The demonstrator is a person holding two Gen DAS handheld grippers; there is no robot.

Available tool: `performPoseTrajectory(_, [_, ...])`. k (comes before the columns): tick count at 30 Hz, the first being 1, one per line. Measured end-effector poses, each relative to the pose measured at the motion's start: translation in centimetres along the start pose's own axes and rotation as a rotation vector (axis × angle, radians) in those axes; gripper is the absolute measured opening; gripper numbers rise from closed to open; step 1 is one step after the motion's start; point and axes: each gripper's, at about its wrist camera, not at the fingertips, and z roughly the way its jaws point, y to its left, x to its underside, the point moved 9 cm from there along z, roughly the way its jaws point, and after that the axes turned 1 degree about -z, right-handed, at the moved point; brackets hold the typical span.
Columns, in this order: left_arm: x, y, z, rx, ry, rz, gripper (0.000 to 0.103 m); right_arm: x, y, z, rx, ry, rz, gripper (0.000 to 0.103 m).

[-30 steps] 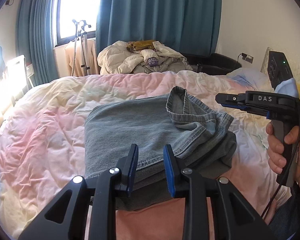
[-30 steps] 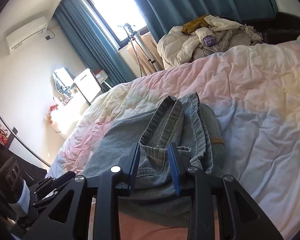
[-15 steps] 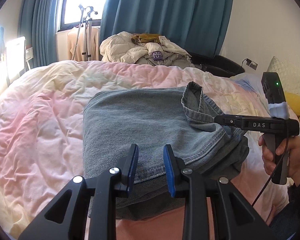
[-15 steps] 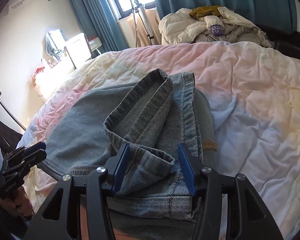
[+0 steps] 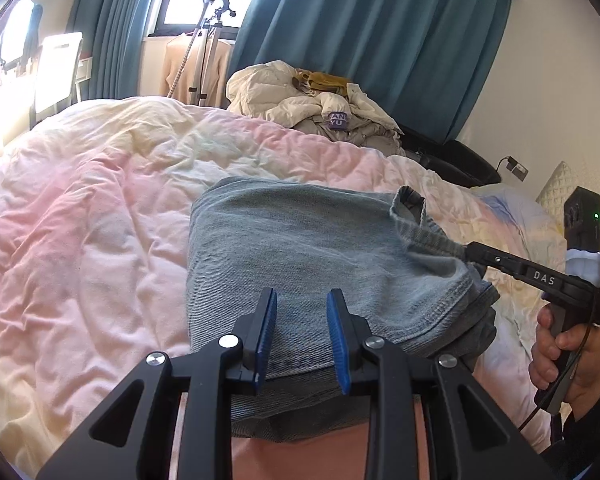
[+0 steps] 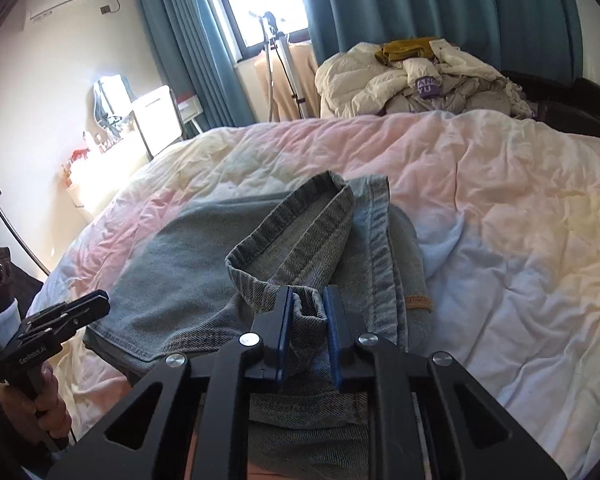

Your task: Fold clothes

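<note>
Right now the right hand-held gripper (image 6: 308,312) is pinched tight on a bunched fold of the jeans (image 5: 300,256), its blue pads (image 6: 283,320) squeezing denim just behind a raised leg hem (image 6: 300,232) that loops up toward twelve o'clock. The left hand-held gripper (image 5: 302,332) holds nothing: its jaws stand apart with the near edge of the folded jeans showing between and beyond them, and whether the pads touch the cloth I cannot tell.

The jeans lie folded in a thick stack on the bed (image 5: 100,216), toward its near edge, with the pastel quilt spreading out from nine to three o'clock around them. An orange-brown patch (image 6: 418,302) shows at the stack's three o'clock edge in the right wrist view.

Denim of this kind looks heavy and fairly stiff; it should hold a crease but resist bending where layers pile up. Stitched hems and seams are probably the surest places to grip, since the cloth is thicker there and less likely to slip.

No containers are in view. At twelve o'clock, past the bed, a heap of pale jackets (image 6: 416,76) sits before teal curtains (image 5: 380,40).
</note>
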Motion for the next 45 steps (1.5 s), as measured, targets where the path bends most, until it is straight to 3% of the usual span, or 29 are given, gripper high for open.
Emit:
performPoseTrajectory(5, [-0.2,1.6,-0.7,-0.004,-0.01,-0.1,0.026,-0.1,-1.3,-4.3,0.049,-0.064,0.114,0.012])
performPoseTrajectory(8, [-0.2,1.7,-1.2,0.007,-0.015,-0.12,0.026,3.0,-2.7,-4.3,0.099,0.053,0.204,0.012])
performPoseTrajectory(12, [-0.1,1.5,-1.7,0.01,-0.016,-0.122,0.026,6.6,-4.0,-2.8,0.075,0.168,0.344,0.013])
performPoseTrajectory(17, [0.0,1.0,-2.1,0.006,-0.016,-0.102,0.026,4.2,-3.9,-4.9,0.142,0.04,0.292,0.018])
performPoseTrajectory(20, [0.1,0.6,-1.8,-0.039,-0.002,-0.078,0.026,2.4,-3.3,-4.9,0.112,0.005,0.26,0.024])
performPoseTrajectory(24, [0.4,0.5,-1.3,-0.125,-0.005,0.002,0.026,-0.2,-2.4,-3.0,0.077,0.022,0.228,0.026])
performPoseTrajectory(29, [1.0,0.5,0.3,-0.103,0.036,0.007,0.026,-3.7,-1.8,1.2,0.043,0.074,0.197,0.042])
performPoseTrajectory(34, [1.0,0.0,1.3,-0.127,0.027,0.053,0.026,-3.9,-3.3,6.6,0.087,0.192,0.231,0.042])
performPoseTrajectory(37, [0.9,-0.3,1.5,-0.133,0.031,0.073,0.026,-3.5,-4.2,8.1,0.14,0.216,0.2,0.042])
performPoseTrajectory(39, [1.1,-0.4,1.4,-0.124,0.037,0.076,0.026,-3.9,-4.2,7.9,0.145,0.173,0.176,0.032])
performPoseTrajectory(41, [1.2,-0.5,1.1,-0.111,0.045,0.072,0.026,-4.5,-4.0,7.4,0.145,0.129,0.16,0.009])
performPoseTrajectory(45, [1.3,-0.5,0.6,-0.087,0.051,0.053,0.026,-6.6,-2.8,5.8,0.159,0.044,0.134,0.003])
